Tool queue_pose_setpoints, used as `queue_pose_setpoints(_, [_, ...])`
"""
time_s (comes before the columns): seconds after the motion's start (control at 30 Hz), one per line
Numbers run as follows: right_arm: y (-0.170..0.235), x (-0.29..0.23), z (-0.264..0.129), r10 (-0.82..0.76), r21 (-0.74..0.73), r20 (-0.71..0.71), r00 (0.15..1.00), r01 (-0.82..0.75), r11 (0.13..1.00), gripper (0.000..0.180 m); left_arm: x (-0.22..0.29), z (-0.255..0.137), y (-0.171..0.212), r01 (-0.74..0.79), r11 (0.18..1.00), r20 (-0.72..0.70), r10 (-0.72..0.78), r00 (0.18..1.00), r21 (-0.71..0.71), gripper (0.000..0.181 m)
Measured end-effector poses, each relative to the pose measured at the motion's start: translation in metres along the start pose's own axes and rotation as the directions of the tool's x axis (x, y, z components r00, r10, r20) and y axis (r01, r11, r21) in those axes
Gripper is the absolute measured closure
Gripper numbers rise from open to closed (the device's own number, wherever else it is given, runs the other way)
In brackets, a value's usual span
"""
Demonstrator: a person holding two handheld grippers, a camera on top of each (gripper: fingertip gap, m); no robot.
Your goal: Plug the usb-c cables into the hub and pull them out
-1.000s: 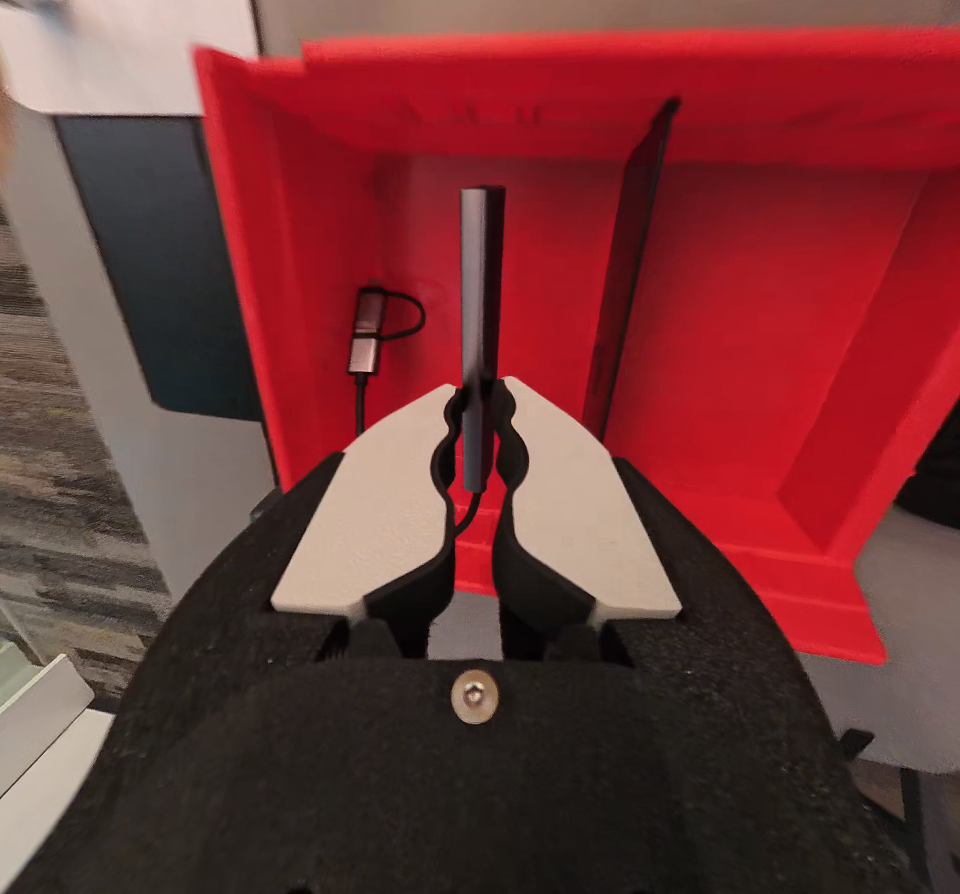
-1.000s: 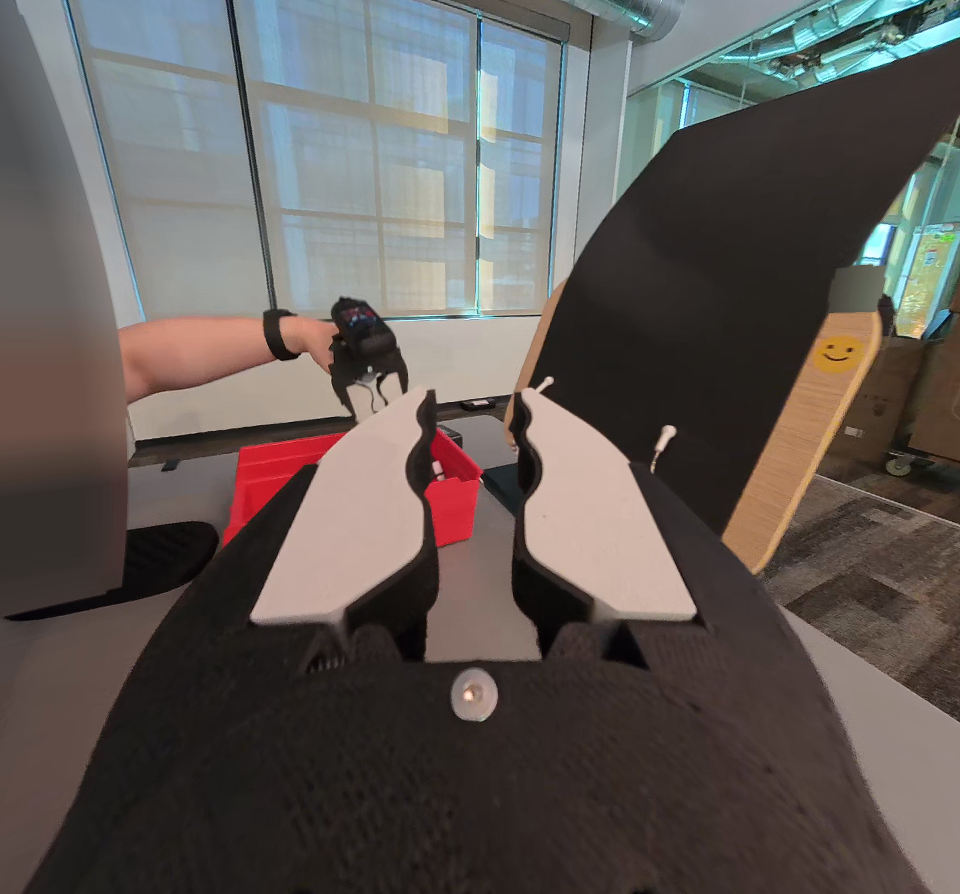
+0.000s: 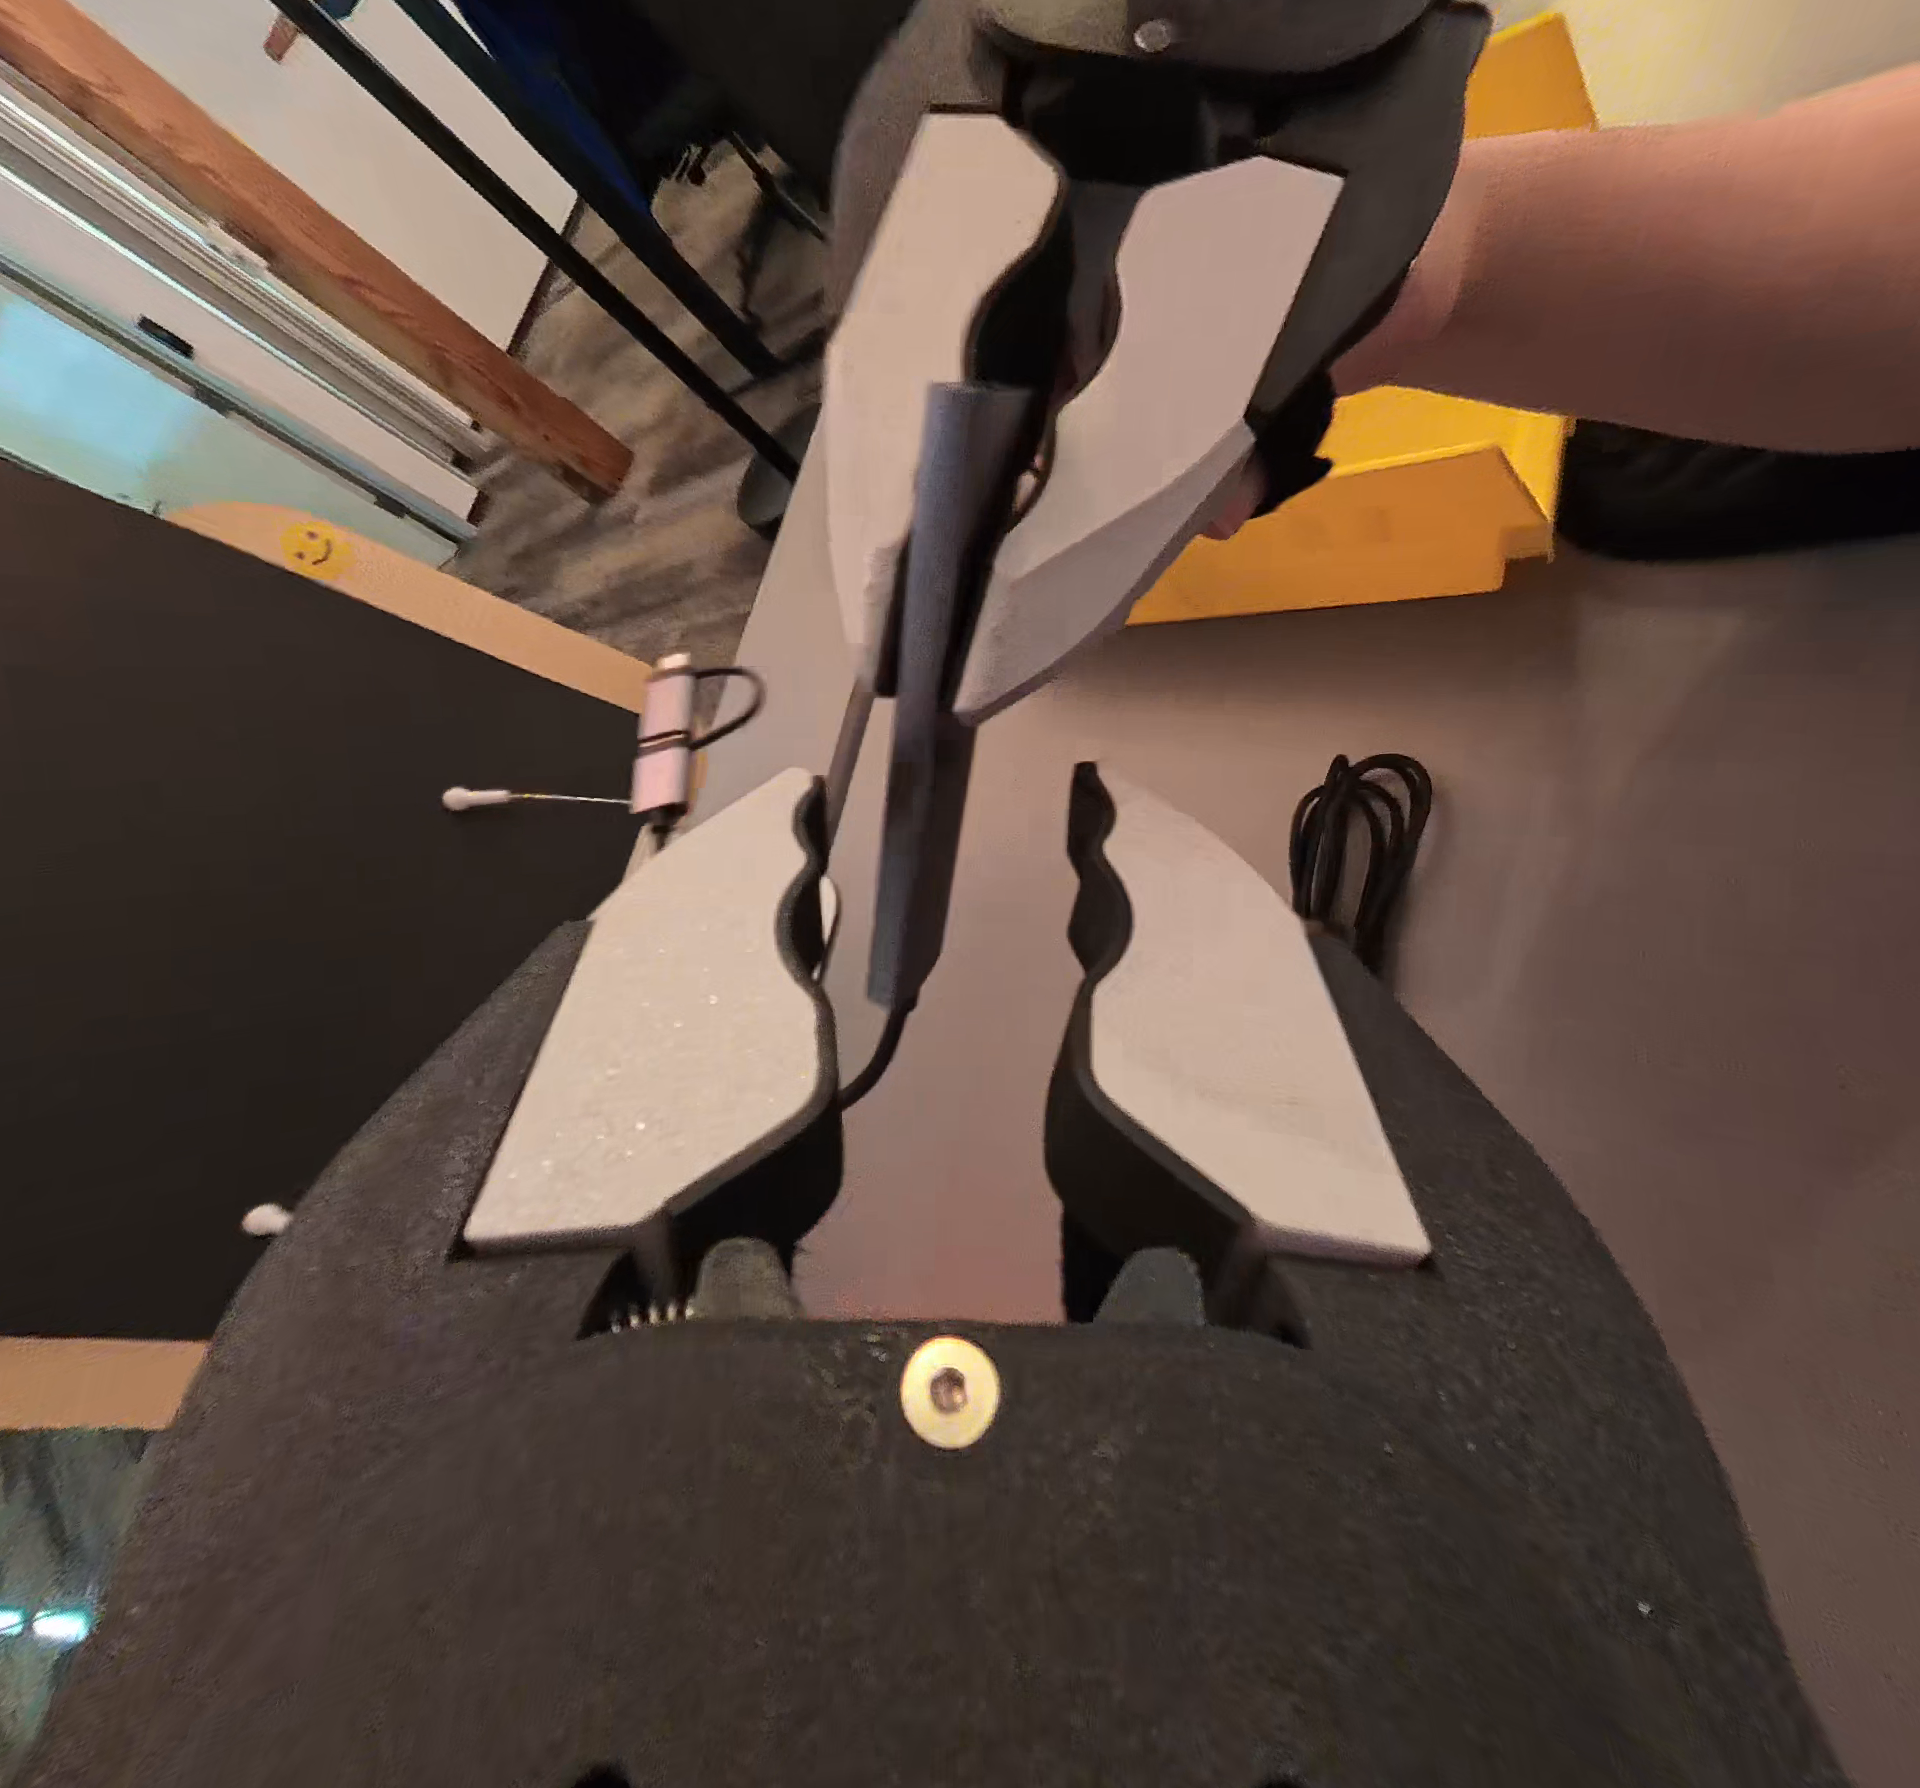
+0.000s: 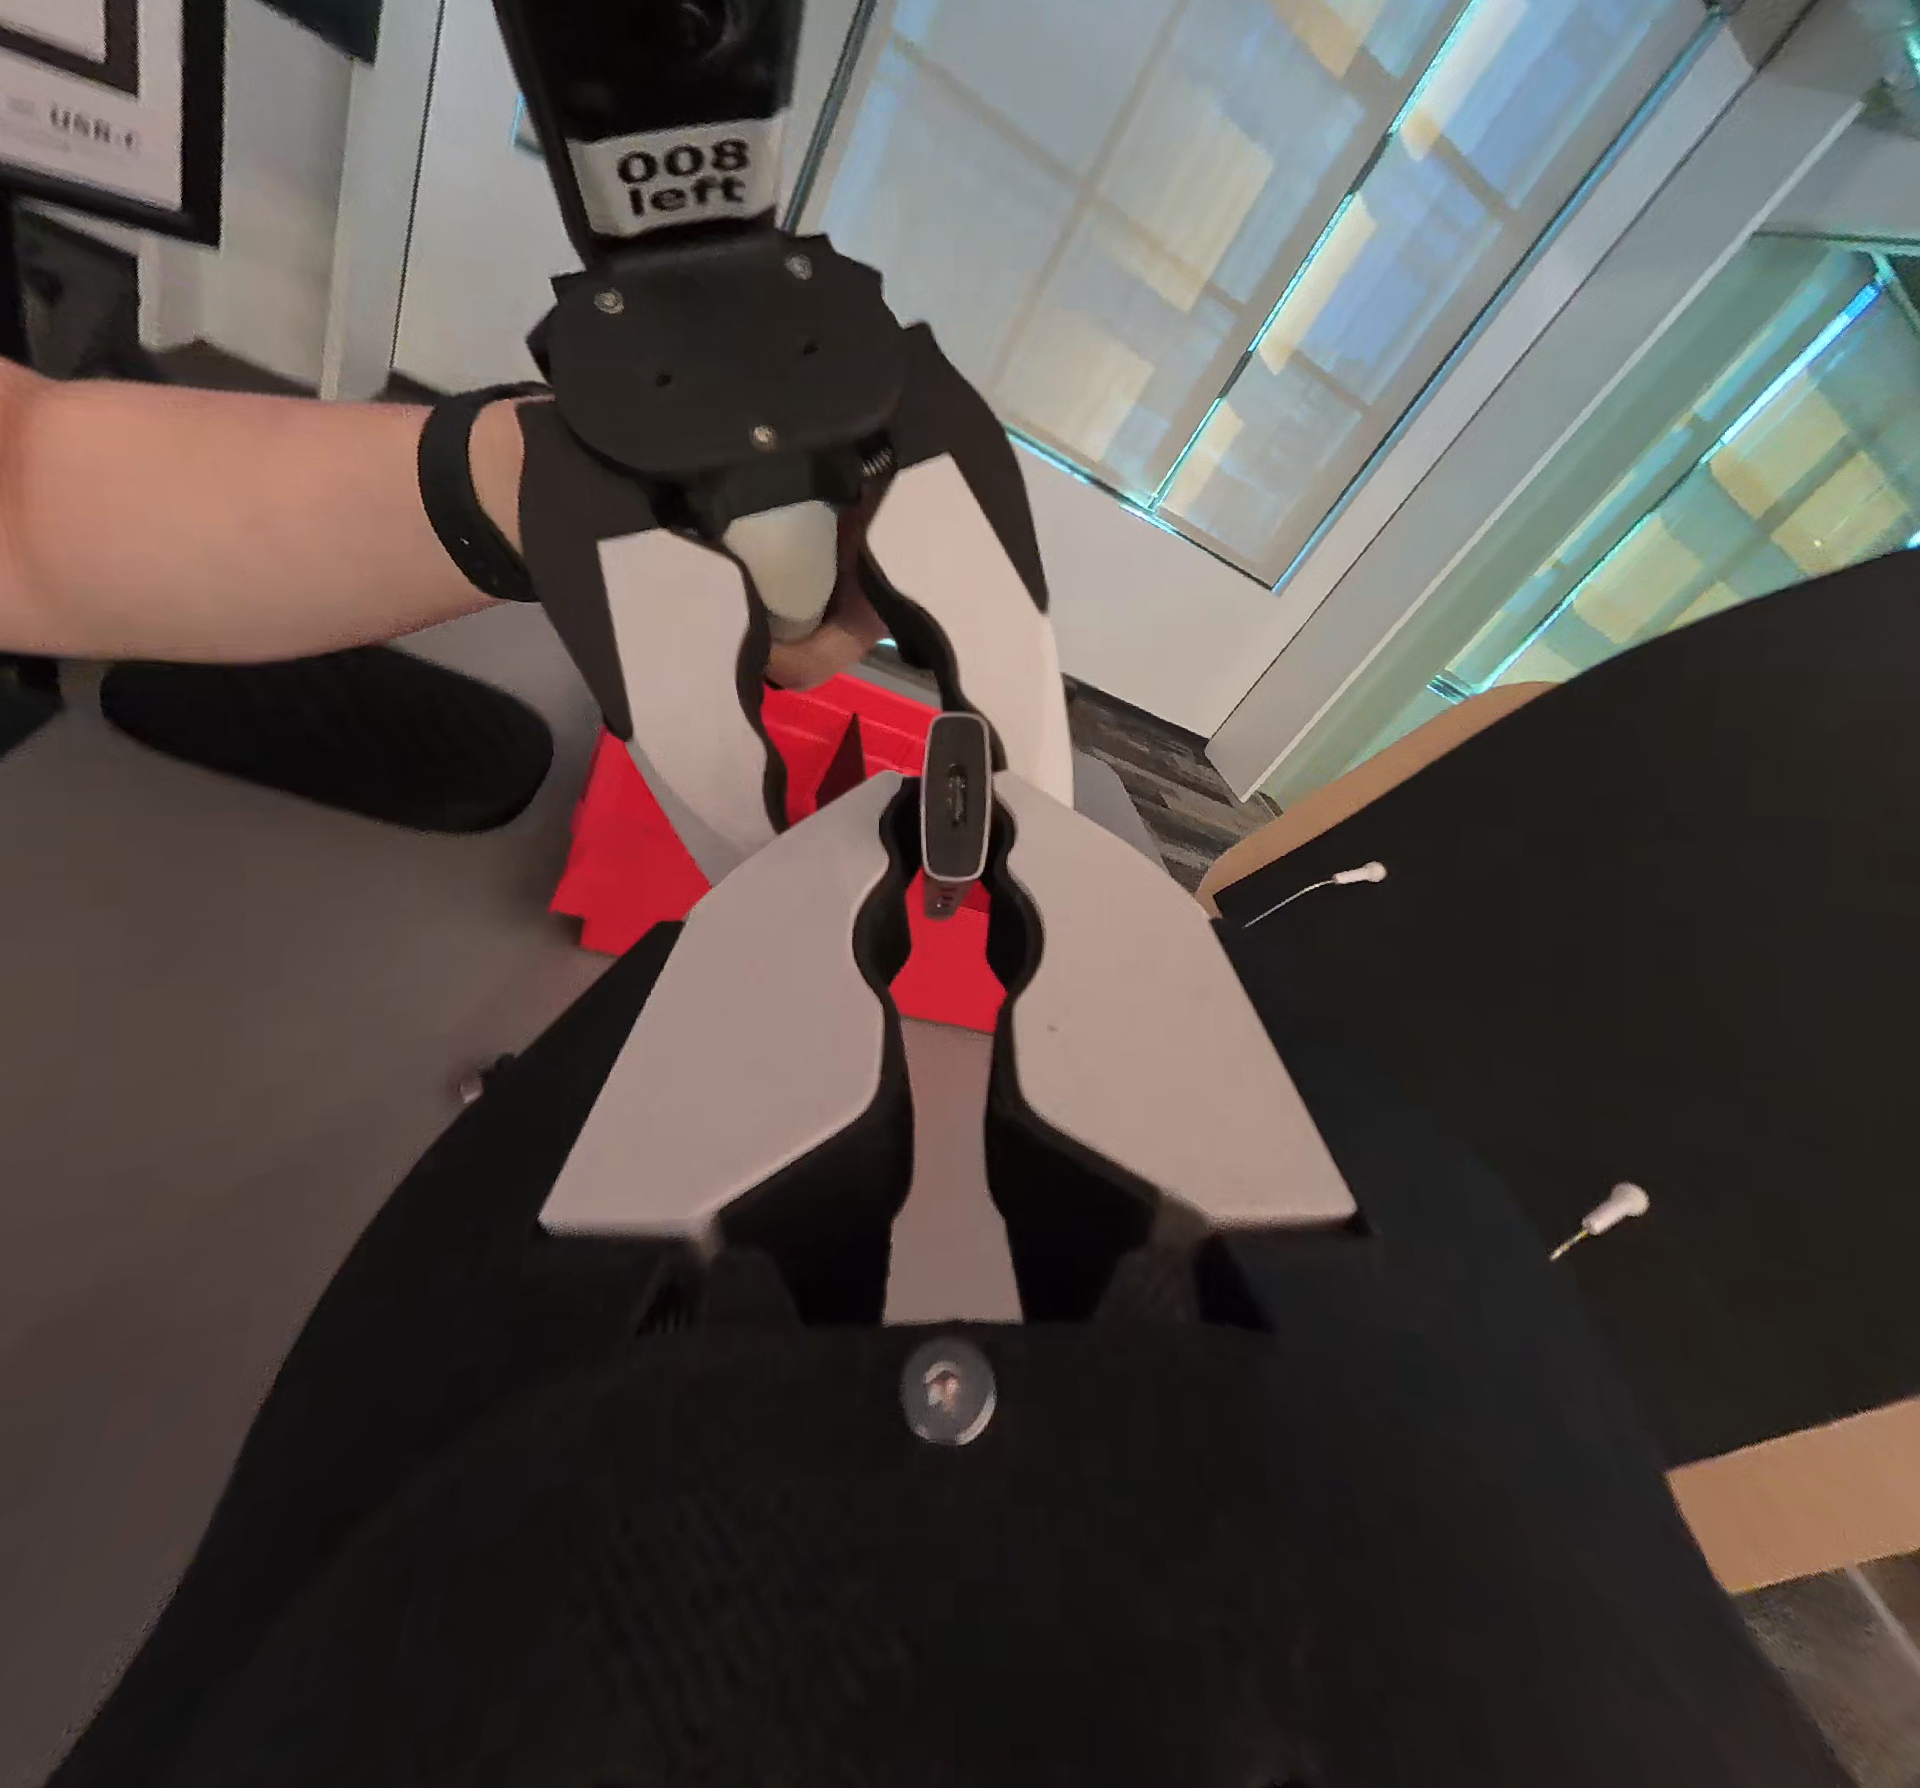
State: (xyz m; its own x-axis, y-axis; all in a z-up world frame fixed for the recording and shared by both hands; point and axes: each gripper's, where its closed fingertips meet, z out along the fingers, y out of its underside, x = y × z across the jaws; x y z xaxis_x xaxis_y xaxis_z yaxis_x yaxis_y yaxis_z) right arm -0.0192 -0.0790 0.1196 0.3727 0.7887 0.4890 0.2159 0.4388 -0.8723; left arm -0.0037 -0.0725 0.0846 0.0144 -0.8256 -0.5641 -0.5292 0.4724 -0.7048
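Right gripper (image 4: 940, 839) was clamped on the slim grey hub (image 3: 925, 689), fingers (image 4: 1101, 1000) closed around its end, a port face turned toward the right wrist camera. Left gripper (image 3: 951, 891) stood with fingers (image 3: 675, 1000) spread apart, holding nothing; the hub's lower end and its black tail cable (image 3: 878, 1052) hung in the gap between them, close to the left-hand finger, contact not clear. Hub was held in the air above the grey bench (image 3: 1558, 907). Its adapter plug (image 3: 665, 746) dangled to the left on a short lead. A coiled black cable (image 3: 1356, 839) lay on the bench just right of the left gripper. Red bin (image 4: 623, 855) behind, yellow bin (image 3: 1434, 512) beyond.

Risks, as judged:
- Grip was at one end only; a hub that long could pivot or slip when a plug is pushed in.
- Open left fingers could snag the tail cable and tug the hub askew.
- Dangling adapter could swing into the way.
- No USB-C cable was yet in hand; misalignment at the port would likely scrape rather than seat.
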Motion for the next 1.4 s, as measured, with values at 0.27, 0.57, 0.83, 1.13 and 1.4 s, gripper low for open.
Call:
queue_pose_setpoints(0.27, [0.02,-0.03,0.017,-0.165,-0.035,0.129,0.978,0.17,0.985,0.169,0.014,0.022,0.034,0.039,0.999,0.004,-0.039,0.999,0.027,0.171])
queue_pose_setpoints(0.57, [0.034,-0.02,0.02,-0.146,-0.038,0.085,0.986,0.149,0.988,0.159,0.011,0.031,0.062,0.057,0.998,0.008,-0.058,0.998,0.032,0.174])
queue_pose_setpoints(0.83, [0.055,-0.008,0.01,-0.55,-0.315,0.017,0.835,0.526,0.79,0.122,0.042,0.019,0.087,0.369,0.915,-0.339,-0.403,0.85,-0.164,0.174])
queue_pose_setpoints(1.13, [0.043,-0.04,0.035,-0.908,-0.297,0.005,0.419,0.868,0.398,0.12,0.079,-0.011,0.075,0.551,0.756,-0.604,-0.634,0.482,-0.354,0.175])
queue_pose_setpoints(1.4, [0.054,-0.044,0.041,-0.963,-0.325,0.024,0.267,0.913,0.245,0.161,0.084,-0.022,0.055,0.661,0.586,-0.736,-0.673,0.075,-0.469,0.174])
